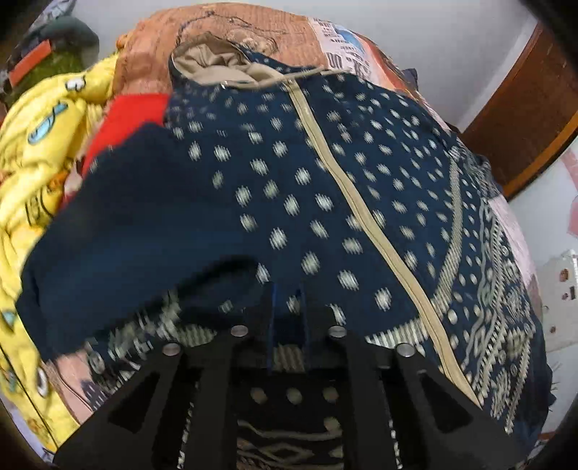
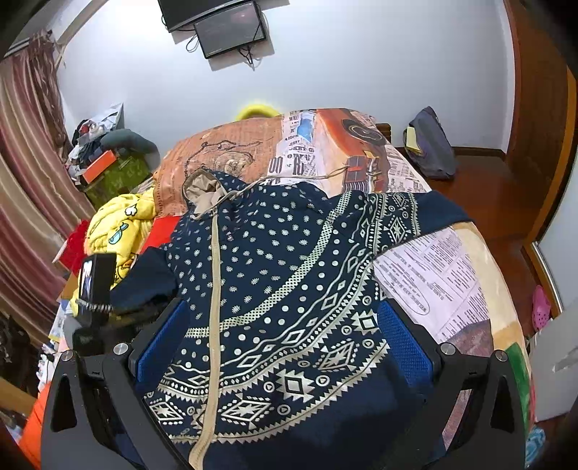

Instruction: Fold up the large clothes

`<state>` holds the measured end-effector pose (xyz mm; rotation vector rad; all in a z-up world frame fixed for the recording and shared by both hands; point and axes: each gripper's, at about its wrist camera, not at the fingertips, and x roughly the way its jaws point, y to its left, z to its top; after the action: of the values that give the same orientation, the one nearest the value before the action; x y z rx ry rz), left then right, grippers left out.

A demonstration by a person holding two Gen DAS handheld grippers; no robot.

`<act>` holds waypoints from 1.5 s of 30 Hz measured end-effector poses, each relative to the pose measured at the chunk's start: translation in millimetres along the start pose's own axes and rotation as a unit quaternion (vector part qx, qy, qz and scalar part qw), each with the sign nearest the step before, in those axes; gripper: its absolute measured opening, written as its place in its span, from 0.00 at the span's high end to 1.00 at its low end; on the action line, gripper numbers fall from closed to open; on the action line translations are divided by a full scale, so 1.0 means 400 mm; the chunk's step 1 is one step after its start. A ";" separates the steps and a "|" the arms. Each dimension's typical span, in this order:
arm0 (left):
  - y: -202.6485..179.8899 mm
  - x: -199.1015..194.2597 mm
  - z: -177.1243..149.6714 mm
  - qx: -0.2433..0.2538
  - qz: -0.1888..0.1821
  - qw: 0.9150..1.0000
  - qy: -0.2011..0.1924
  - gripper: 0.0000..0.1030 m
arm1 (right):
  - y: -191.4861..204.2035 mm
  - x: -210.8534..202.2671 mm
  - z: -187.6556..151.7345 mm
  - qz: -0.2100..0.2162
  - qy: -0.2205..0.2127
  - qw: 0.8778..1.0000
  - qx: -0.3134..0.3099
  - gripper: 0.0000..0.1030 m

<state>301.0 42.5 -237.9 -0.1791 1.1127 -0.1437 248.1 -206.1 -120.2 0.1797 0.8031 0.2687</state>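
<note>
A navy hoodie [image 1: 325, 180] with white dots, a patterned hem and a beige zipper lies front up on the bed. Its beige-lined hood [image 1: 216, 65] points away from me. One plain navy sleeve [image 1: 126, 217] lies folded across the body on the left. My left gripper [image 1: 287, 296] hovers over the hem beside that sleeve, its blue pads a narrow gap apart with nothing pinched. In the right wrist view the hoodie [image 2: 281, 253] spreads under my right gripper [image 2: 280, 318], which stands wide open above the hem. The other sleeve [image 2: 415, 213] stretches out to the right.
The bed carries a newspaper-print blanket [image 2: 433, 282]. A yellow cartoon blanket [image 2: 119, 224] and a red cloth [image 1: 126, 115] are heaped along the left side. A backpack [image 2: 430, 144] sits on the wooden floor at the right; a screen [image 2: 224, 29] hangs on the far wall.
</note>
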 end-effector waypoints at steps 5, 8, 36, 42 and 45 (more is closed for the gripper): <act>0.080 -0.110 -0.032 -0.051 0.006 0.997 -0.056 0.36 | -0.015 0.007 -0.003 0.004 0.004 1.000 0.012 0.00; 0.172 -0.171 -0.051 -0.105 0.009 0.991 -0.082 0.32 | -0.015 0.014 -0.005 0.007 0.006 1.000 0.018 0.00; 0.560 -0.093 -0.100 -0.294 0.087 0.948 -0.084 0.91 | 0.070 0.084 -0.003 -0.025 0.038 0.998 -0.040 0.00; 0.401 -0.260 0.049 -0.177 0.123 0.960 -0.177 0.92 | 0.062 0.083 0.018 -0.029 0.026 0.998 -0.050 0.00; 0.314 -0.338 0.131 -0.132 0.108 0.961 -0.219 0.92 | 0.060 0.075 0.035 -0.028 0.015 0.998 -0.056 0.00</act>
<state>292.3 196.6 -123.9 -0.3098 0.6979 0.2351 274.2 -174.8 -125.2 0.0475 0.8197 0.2627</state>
